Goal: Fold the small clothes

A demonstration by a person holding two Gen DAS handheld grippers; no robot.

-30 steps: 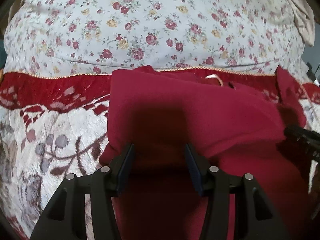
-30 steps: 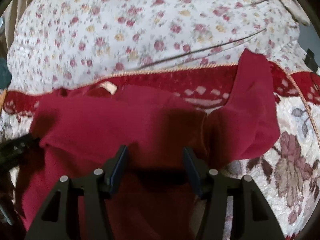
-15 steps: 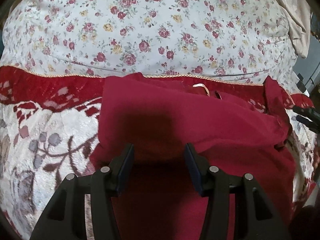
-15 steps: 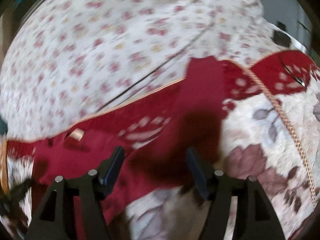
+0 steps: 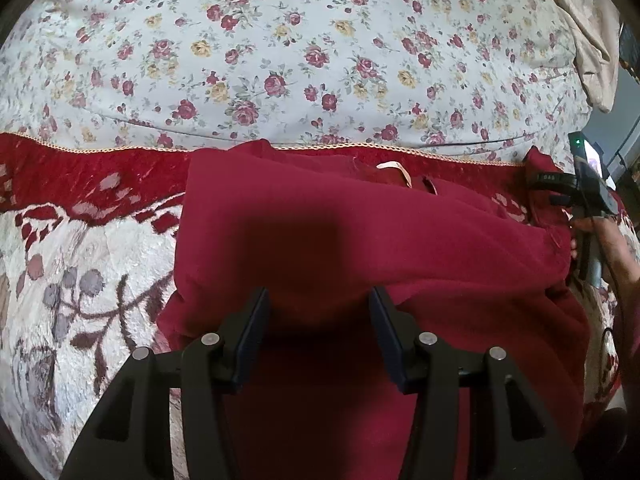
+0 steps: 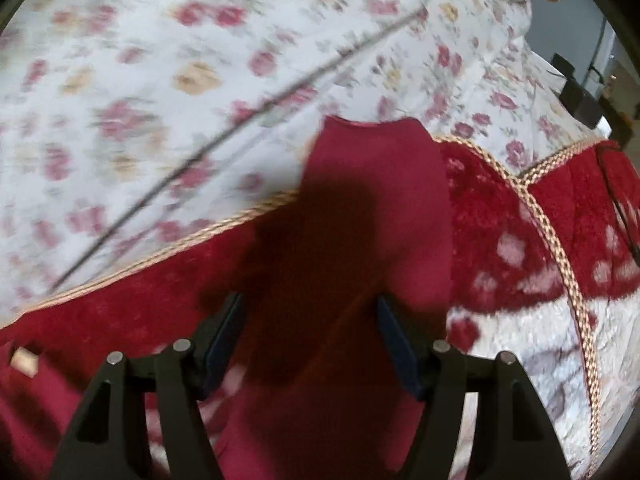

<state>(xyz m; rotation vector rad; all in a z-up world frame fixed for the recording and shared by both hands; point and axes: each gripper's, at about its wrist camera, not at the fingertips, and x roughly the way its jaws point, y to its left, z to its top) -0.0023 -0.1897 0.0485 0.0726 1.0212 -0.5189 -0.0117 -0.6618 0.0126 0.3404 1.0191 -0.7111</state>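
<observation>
A dark red garment (image 5: 340,240) lies on the bed, its body folded over, with a pale neck label (image 5: 394,168) near the far edge. My left gripper (image 5: 318,306) is open and empty, hovering over the near part of the fold. In the right wrist view a red sleeve (image 6: 376,200) stretches away from me across the blanket's gold-corded border. My right gripper (image 6: 310,320) is open, its fingers on either side of the sleeve, not closed on it. The right gripper also shows at the far right of the left wrist view (image 5: 560,190).
A red and cream patterned blanket (image 5: 80,280) lies under the garment. Beyond it is a white sheet with small roses (image 5: 300,60). A beige pillow (image 5: 592,40) lies at the far right corner. Dark equipment (image 6: 580,96) stands past the bed's right edge.
My right gripper has swung right, away from the garment's body, and now straddles the outstretched sleeve. My left gripper has stayed over the fold, drawing back slightly.
</observation>
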